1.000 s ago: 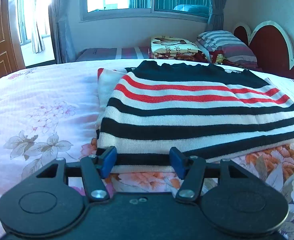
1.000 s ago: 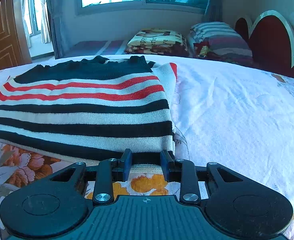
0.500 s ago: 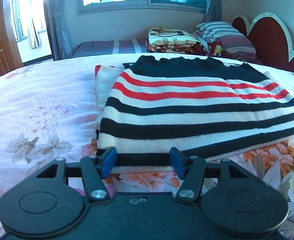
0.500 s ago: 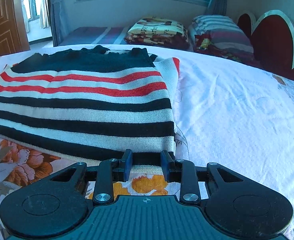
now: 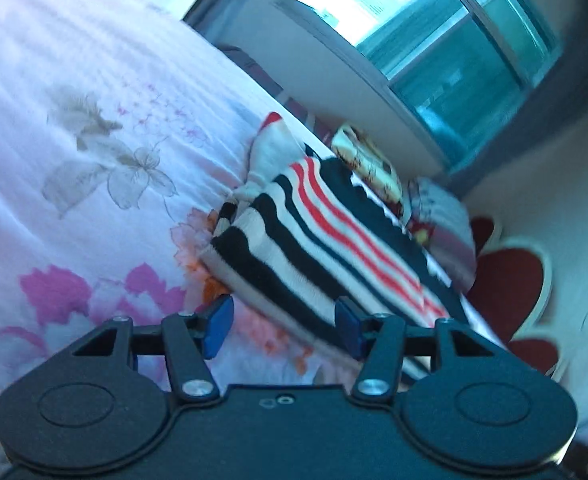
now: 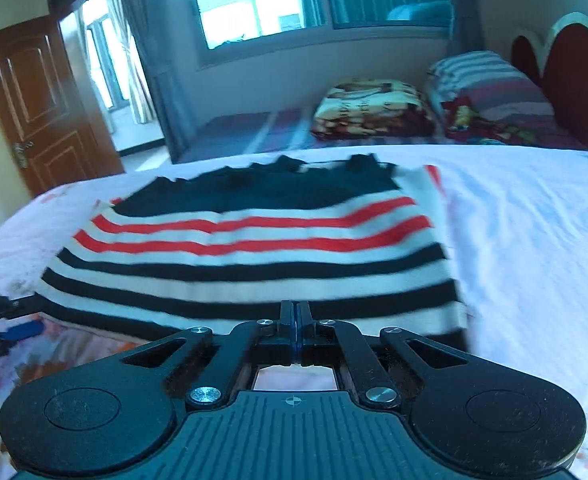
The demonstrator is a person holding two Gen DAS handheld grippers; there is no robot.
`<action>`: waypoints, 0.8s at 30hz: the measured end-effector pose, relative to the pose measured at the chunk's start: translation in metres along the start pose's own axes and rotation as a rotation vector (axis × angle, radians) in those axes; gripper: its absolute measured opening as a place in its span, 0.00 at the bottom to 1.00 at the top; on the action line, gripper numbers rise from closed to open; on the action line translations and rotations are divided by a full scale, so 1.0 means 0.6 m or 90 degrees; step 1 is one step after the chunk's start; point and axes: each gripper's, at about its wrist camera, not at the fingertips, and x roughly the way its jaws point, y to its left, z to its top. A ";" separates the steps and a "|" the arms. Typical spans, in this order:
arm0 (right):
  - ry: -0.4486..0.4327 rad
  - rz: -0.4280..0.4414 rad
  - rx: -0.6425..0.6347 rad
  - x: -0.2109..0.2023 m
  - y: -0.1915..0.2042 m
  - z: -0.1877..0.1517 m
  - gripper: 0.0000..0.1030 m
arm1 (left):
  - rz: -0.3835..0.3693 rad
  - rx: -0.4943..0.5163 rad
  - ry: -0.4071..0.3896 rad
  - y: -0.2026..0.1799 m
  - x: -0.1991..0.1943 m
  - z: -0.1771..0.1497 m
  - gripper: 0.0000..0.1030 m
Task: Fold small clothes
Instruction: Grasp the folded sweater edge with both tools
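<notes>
A striped sweater (image 6: 254, 248) in black, white and red lies folded on the floral bedsheet (image 6: 534, 240). It also shows in the left wrist view (image 5: 314, 240). My right gripper (image 6: 296, 312) is shut at the sweater's near hem; whether cloth is pinched between the pads is not visible. My left gripper (image 5: 282, 326) is open and tilted, with its blue pads on either side of the sweater's near left corner, empty. The left gripper also shows at the left edge of the right wrist view (image 6: 6, 328).
The pink floral bedsheet (image 5: 74, 140) stretches left of the sweater. Folded blankets (image 6: 374, 108) and striped pillows (image 6: 490, 84) lie on a second bed behind. A red headboard (image 6: 574, 76) is at right, a wooden door (image 6: 42, 100) at left.
My right gripper has shut at the sweater's hem and risen a little. My left gripper has rolled sideways and stayed open by the sweater's left corner.
</notes>
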 end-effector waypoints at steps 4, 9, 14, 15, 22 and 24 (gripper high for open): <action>-0.004 0.011 0.007 0.024 0.013 0.007 0.00 | -0.015 -0.041 -0.023 0.006 0.027 0.011 0.52; -0.004 0.026 0.036 0.060 0.009 0.020 0.00 | -0.019 -0.076 -0.071 0.009 0.059 0.022 0.48; 0.000 0.050 0.036 0.093 0.024 0.038 0.00 | 0.015 -0.100 -0.090 0.008 0.079 0.032 0.26; 0.003 0.053 0.030 0.100 0.030 0.042 0.00 | 0.013 -0.112 -0.087 0.010 0.081 0.035 0.22; -0.009 0.089 0.024 0.133 0.065 0.068 0.00 | -0.071 -0.129 -0.112 0.016 0.053 0.046 0.15; 0.017 0.092 0.014 0.163 0.070 0.060 0.00 | -0.034 -0.154 -0.072 0.044 0.078 0.039 0.15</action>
